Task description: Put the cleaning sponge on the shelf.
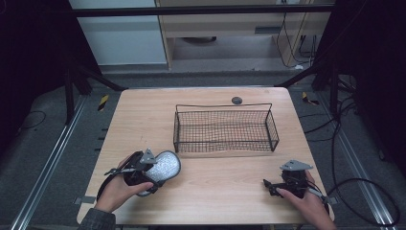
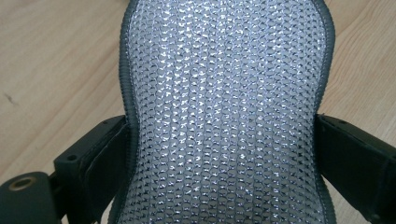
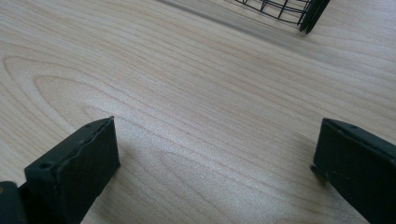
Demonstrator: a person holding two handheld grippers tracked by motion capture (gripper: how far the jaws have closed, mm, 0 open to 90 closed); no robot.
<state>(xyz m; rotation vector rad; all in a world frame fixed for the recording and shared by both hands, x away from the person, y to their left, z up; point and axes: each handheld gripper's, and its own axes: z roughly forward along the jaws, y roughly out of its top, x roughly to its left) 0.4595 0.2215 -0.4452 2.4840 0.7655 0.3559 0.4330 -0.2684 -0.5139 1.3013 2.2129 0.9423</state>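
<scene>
High view finds my left gripper pinching a silvery mesh insole just above the table's near-left part. My right gripper rests spread and empty; next, probably, a lift toward the wire basket.

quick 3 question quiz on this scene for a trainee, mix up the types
1. True or false: the basket holds the silver pad.
2. Which gripper has something between its jaws? A) left B) right C) both
3. Fill in: the basket stands on the ___.

Key:
1. False: the basket is empty; the pad is at the left gripper, outside it.
2. A: its jaws close on the pad's sides; the right is open over bare wood.
3. table
</scene>
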